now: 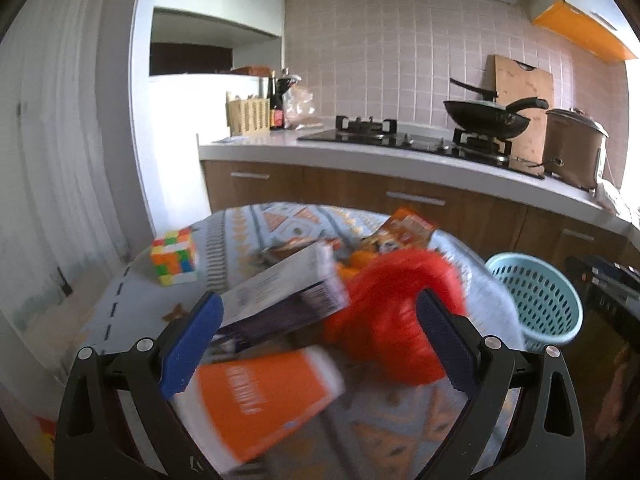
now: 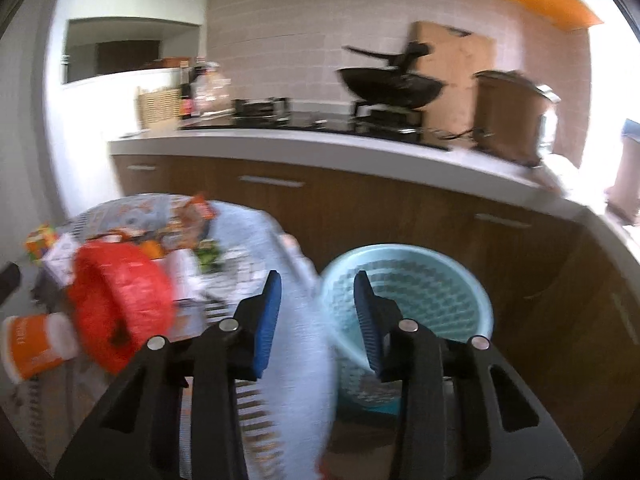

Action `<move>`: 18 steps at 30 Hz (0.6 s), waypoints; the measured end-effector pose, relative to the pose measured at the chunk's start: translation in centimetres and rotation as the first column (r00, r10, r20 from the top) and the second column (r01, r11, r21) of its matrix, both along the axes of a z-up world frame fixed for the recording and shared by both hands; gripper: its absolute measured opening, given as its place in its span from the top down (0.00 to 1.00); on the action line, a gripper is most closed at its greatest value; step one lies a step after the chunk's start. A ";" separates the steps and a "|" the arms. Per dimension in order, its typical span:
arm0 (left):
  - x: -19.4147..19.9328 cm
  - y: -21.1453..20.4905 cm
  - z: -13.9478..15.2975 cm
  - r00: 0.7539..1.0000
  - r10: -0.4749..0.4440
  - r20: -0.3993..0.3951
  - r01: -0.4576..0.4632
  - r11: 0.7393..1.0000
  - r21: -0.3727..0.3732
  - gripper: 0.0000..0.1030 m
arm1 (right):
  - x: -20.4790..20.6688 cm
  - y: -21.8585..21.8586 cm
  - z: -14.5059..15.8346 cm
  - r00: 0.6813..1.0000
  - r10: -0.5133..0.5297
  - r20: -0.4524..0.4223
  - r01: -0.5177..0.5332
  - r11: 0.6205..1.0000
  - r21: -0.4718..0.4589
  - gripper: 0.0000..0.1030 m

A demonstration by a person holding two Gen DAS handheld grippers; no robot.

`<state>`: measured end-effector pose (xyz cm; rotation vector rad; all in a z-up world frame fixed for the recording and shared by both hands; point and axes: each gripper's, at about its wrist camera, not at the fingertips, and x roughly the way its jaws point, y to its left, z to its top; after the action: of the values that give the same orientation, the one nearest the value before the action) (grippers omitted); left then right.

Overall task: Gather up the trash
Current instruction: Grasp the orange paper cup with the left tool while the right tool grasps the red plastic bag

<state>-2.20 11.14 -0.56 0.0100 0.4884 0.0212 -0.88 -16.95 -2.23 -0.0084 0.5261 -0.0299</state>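
Note:
Trash lies on a round table with a patterned cloth [image 1: 132, 312]: an orange paper cup [image 1: 256, 396] on its side, a white and dark carton [image 1: 280, 300], a crumpled red bag [image 1: 384, 308] and an orange snack wrapper [image 1: 404, 228]. My left gripper [image 1: 320, 324] hangs open over the cup, carton and bag, gripping none of them. A light blue mesh basket [image 1: 536, 296] stands by the table's right edge. My right gripper [image 2: 318, 316] is open, with the cloth edge [image 2: 296, 344] and the rim of the basket [image 2: 420, 280] seen between its fingers, the pads clear of both. The red bag [image 2: 116, 300] and cup [image 2: 32, 344] are to its left.
A colour puzzle cube [image 1: 175, 256] sits on the table's far left. Behind runs a kitchen counter [image 1: 400, 160] with a gas hob, a black wok [image 1: 484, 116], a cutting board [image 1: 524, 92] and a brown cooker [image 1: 572, 148]. Wooden cabinets stand close behind the basket.

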 end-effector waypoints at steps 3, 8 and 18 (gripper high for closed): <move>-0.4 2.2 -0.9 1.000 0.009 -0.029 -0.008 1.000 0.014 0.09 | 0.3 2.2 -0.1 0.997 0.074 -0.003 -0.074 0.997 0.013 0.68; -0.5 5.6 -3.2 0.993 -0.020 -0.116 0.018 1.000 -0.021 0.09 | 1.4 5.1 -0.5 0.983 0.182 -0.028 -0.181 0.982 0.051 0.68; 1.7 7.2 -7.1 0.961 -0.086 -0.264 0.052 0.990 -0.132 0.10 | 3.0 9.6 -0.9 0.952 0.301 -0.051 -0.300 0.954 0.026 0.37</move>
<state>-0.50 18.37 -7.64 -0.0925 0.7613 -0.0803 2.15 -7.35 -3.14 -0.0716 0.5756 0.2741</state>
